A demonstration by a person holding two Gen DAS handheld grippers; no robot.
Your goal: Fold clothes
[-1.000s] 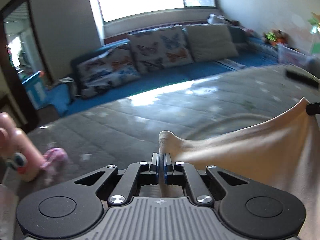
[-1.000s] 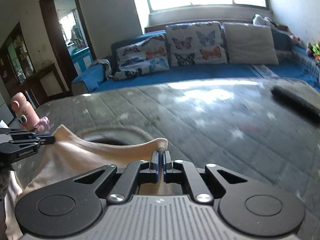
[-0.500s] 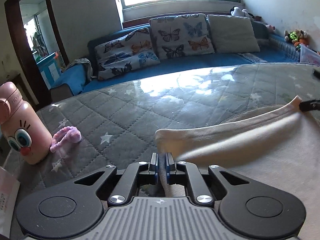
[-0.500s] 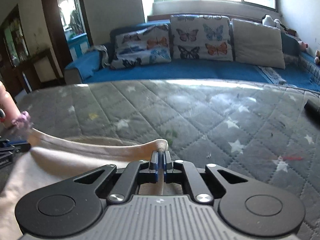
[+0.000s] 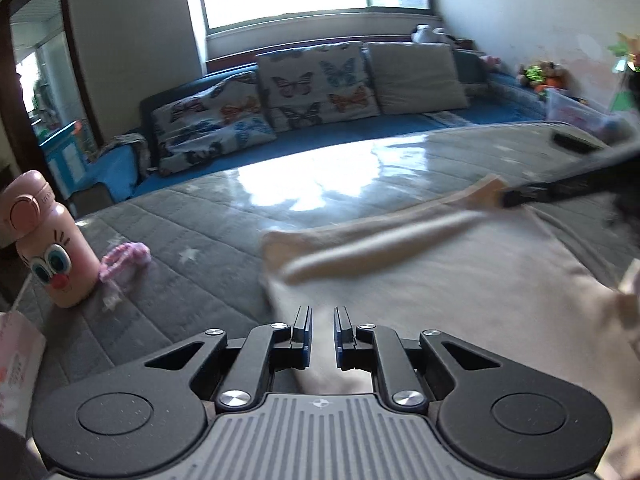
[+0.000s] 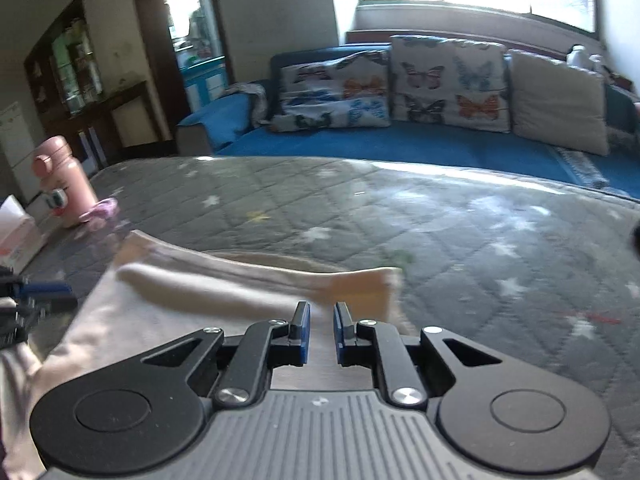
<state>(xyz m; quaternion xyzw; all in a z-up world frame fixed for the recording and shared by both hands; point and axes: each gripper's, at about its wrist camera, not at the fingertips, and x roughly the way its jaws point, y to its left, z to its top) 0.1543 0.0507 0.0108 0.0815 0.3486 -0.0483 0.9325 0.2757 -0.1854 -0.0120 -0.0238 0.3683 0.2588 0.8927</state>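
A cream garment (image 5: pixel 440 276) lies spread on the grey star-quilted mattress (image 5: pixel 192 232), its top edge folded over in a soft roll. The left gripper (image 5: pixel 320 322) and right gripper (image 6: pixel 319 318) hover above opposite corners, jaws just parted and clear of the cloth, nothing pinched. A pink bottle (image 5: pixel 44 240) stands by the mattress's left edge.

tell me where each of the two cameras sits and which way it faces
Left wrist: on the left gripper, facing the cream cloth garment and blue sofa; jaws just parted, right gripper visible.
Right wrist: on the right gripper, same outlook; jaws just parted.
Shared: garment, pink cartoon-face bottle, grey star-quilted mattress.
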